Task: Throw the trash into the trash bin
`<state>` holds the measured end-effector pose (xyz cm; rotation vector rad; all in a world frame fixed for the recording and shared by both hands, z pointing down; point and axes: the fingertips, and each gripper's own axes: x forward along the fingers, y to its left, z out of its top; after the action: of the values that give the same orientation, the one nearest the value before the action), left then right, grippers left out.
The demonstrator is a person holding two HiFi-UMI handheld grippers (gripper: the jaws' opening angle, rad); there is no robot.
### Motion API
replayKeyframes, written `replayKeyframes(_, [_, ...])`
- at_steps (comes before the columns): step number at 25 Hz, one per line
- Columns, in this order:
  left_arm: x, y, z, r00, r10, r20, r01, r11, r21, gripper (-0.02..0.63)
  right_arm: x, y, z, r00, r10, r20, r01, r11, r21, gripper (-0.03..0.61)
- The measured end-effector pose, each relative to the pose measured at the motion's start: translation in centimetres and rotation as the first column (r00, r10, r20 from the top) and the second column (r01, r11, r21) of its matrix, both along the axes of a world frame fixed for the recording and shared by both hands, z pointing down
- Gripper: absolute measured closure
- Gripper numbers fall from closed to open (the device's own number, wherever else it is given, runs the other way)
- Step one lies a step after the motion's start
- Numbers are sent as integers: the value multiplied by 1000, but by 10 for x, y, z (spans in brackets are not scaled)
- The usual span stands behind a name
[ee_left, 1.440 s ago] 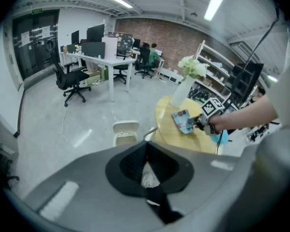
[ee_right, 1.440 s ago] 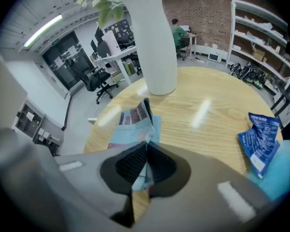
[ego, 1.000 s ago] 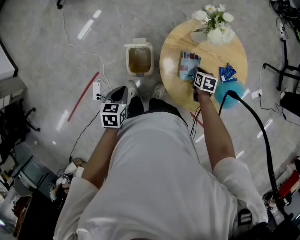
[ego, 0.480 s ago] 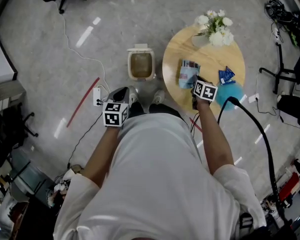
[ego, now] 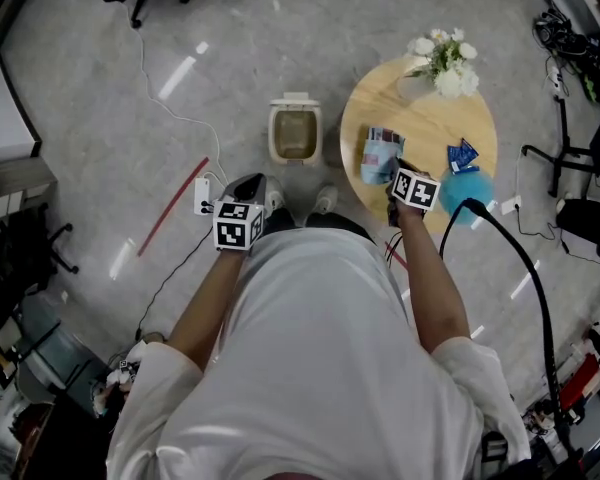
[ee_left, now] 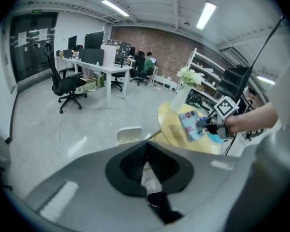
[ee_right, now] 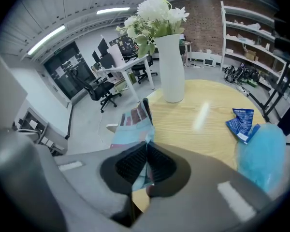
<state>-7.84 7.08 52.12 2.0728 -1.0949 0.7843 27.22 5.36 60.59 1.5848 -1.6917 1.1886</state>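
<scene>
Right gripper [ego: 397,167] clamped on blue packet [ego: 379,154] at table's [ego: 430,118] left edge; left gripper [ego: 250,182] closed, empty, over open floor [ego: 110,98]; bin [ego: 295,134] stood just beside table.

The bench [ego: 435,118] is showing pale wood grain under a smooth satin finish, and the grey floor [ego: 120,98] is gleaming like polished stone, mirroring streaks of light. The packet [ee_right: 134,122] is looking like thin printed plastic film, glossy and creased, as is the small blue wrapper [ee_right: 240,123]. The white vase [ee_right: 172,66] is appearing smooth and matt, and the trash bin [ego: 295,133] is looking like smooth cream plastic. The right gripper [ee_right: 146,144] is wearing a matt grey plastic shell, its fingers [ee_right: 130,164] black and finely ribbed. The blue lump [ee_right: 263,153] is looking soft and fuzzy.
</scene>
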Motion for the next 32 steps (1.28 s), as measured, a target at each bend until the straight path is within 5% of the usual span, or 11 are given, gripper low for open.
replayKeyframes(26, [-59, 16, -2, 1000, -25, -11, 26, 1000, 18, 609, -118, -15, -18, 982, -183, 55, 181, 983, 44, 568])
replayKeyframes(32, [-70, 15, 2, 999, -39, -7, 39, 999, 15, 611, -152, -17, -17, 960, -218, 176, 214, 976, 41, 568])
